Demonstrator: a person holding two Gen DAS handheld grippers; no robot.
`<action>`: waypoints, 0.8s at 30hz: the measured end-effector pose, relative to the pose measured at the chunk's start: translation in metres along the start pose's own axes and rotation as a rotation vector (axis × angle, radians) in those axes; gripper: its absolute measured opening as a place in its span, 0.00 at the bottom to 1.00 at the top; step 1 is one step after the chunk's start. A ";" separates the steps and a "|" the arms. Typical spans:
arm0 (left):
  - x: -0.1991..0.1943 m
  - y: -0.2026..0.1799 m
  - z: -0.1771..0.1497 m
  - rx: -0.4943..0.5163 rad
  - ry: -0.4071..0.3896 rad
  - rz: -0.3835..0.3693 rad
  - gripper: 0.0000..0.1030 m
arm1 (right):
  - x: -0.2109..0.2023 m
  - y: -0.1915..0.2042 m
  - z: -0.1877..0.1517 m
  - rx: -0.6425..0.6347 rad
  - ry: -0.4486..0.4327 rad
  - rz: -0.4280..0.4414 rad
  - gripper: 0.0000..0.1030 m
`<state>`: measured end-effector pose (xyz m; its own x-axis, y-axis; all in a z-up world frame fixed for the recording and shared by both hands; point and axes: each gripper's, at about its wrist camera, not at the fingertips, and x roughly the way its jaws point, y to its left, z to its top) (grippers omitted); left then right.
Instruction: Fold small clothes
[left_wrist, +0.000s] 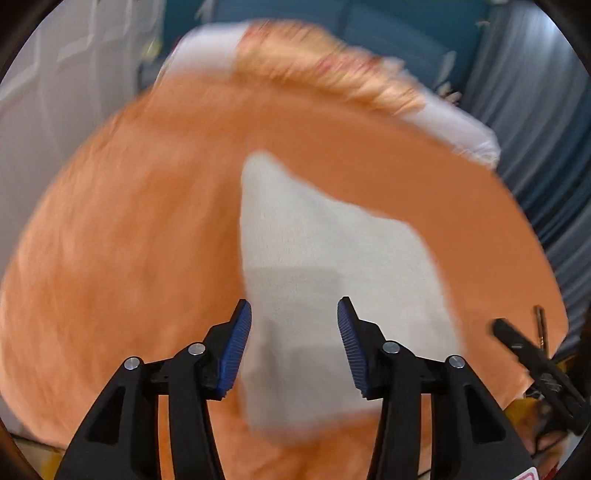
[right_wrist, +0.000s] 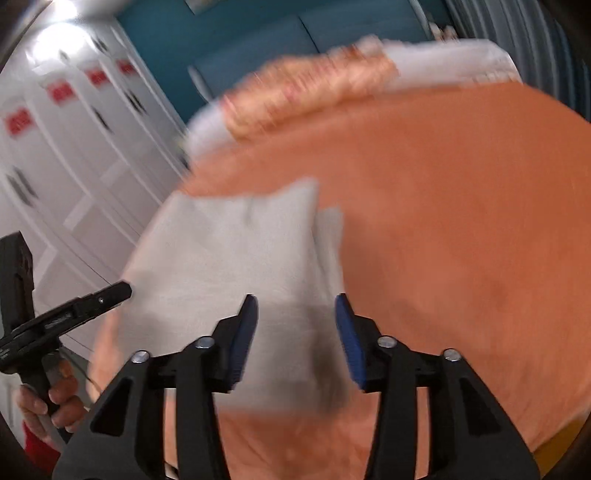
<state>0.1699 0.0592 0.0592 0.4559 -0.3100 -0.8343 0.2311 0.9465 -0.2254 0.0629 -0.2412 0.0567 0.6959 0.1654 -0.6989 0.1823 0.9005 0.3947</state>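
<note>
Here the left gripper (left_wrist: 294, 343) and the right gripper (right_wrist: 296, 341) both hang spread apart and hold nothing, above a folded grey cloth (left_wrist: 325, 266) lying on the orange bedspread (left_wrist: 129, 229). Only the right wrist view shows the white wardrobe doors (right_wrist: 74, 155) and the person's left hand (right_wrist: 55, 402) around its handle, while both catch the patterned pillow (left_wrist: 325, 70) at the far edge.
</note>
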 end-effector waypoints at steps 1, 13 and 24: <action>0.000 0.010 -0.008 -0.023 -0.001 -0.011 0.44 | 0.000 0.001 -0.007 -0.008 0.008 0.002 0.41; 0.047 0.041 0.002 -0.177 0.067 -0.155 0.70 | 0.087 -0.004 0.017 0.019 0.176 -0.006 0.64; 0.016 0.014 0.037 -0.080 -0.092 -0.270 0.35 | 0.056 0.033 0.057 -0.088 -0.011 0.128 0.29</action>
<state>0.2120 0.0638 0.0618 0.4644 -0.5547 -0.6904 0.2876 0.8317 -0.4749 0.1472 -0.2255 0.0647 0.7174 0.2775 -0.6390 0.0299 0.9041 0.4262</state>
